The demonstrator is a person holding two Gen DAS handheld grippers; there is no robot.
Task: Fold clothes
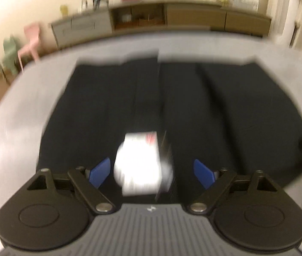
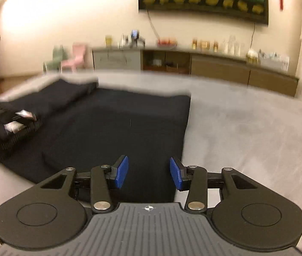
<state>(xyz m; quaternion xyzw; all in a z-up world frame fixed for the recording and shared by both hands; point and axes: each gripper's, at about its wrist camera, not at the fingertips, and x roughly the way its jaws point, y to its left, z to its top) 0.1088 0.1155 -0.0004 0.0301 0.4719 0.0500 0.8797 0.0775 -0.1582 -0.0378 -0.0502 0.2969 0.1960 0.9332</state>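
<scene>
With both tongs [image 1: 152,170] [image 2: 148,173] apart and empty, I judge the black garment [image 2: 112,128] soft, limp and light, best pinched at its hem corners near the grey worktop's [image 2: 247,128] front edge.

black garment [image 1: 193,111] | spread flat on grey surface | white tag [image 1: 140,162] visible

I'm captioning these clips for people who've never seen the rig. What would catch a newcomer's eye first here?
Likely the black garment spread across the grey surface, partly folded on its left side. Next, the bright white tag near the garment's near edge, right between the open left tongs. The right tongs, also open, hover over the garment's near right corner.
</scene>
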